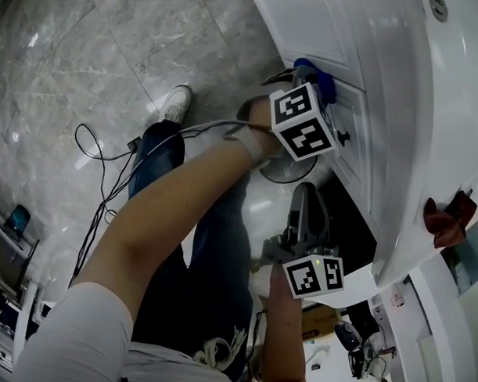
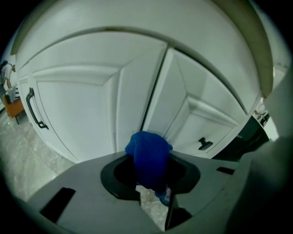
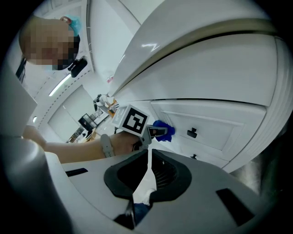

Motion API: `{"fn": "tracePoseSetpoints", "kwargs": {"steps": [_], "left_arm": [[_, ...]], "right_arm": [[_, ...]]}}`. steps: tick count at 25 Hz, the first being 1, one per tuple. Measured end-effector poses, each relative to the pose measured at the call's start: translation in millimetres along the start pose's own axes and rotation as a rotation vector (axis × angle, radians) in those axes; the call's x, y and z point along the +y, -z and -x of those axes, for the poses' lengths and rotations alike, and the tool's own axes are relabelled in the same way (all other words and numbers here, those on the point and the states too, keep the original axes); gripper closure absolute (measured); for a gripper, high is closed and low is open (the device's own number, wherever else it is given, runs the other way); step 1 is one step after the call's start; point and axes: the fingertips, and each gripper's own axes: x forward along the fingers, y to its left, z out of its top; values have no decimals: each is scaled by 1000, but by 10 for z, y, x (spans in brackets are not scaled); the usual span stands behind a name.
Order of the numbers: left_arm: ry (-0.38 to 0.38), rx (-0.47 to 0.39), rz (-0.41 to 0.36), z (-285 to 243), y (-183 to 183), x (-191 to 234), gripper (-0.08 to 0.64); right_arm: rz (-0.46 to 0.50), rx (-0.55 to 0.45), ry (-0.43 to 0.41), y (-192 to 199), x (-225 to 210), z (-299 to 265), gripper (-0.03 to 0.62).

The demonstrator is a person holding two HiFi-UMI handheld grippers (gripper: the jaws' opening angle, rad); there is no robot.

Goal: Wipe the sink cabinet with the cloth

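Observation:
The blue cloth [image 1: 320, 78] is pinched in my left gripper [image 1: 307, 73], which is shut on it and holds it close to the white sink cabinet [image 1: 327, 26]. In the left gripper view the cloth [image 2: 149, 155] bulges out between the jaws, just before the seam of two panelled doors [image 2: 78, 100]. My right gripper [image 1: 303, 193] hangs lower, away from the cabinet, jaws shut with nothing in them. From the right gripper view [image 3: 147, 176] I see the left gripper's marker cube [image 3: 131, 120], the cloth [image 3: 163, 130] and the cabinet front [image 3: 215, 77].
Black door handles show: a long one [image 2: 34, 109] and a small knob [image 2: 205, 144]. Cables [image 1: 105, 175] trail over the marble floor beside the person's shoe [image 1: 176, 102]. A dark red rag [image 1: 447, 218] hangs on the white countertop edge [image 1: 455, 100].

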Motion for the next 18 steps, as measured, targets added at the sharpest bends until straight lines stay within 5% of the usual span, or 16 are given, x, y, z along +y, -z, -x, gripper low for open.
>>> {"fn": "tracePoseSetpoints", "kwargs": {"steps": [18], "left_arm": [[-61,-124,14,785,-631,-396,440]], "right_arm": [[72,15,-96,-175,-124,333,555]]}}
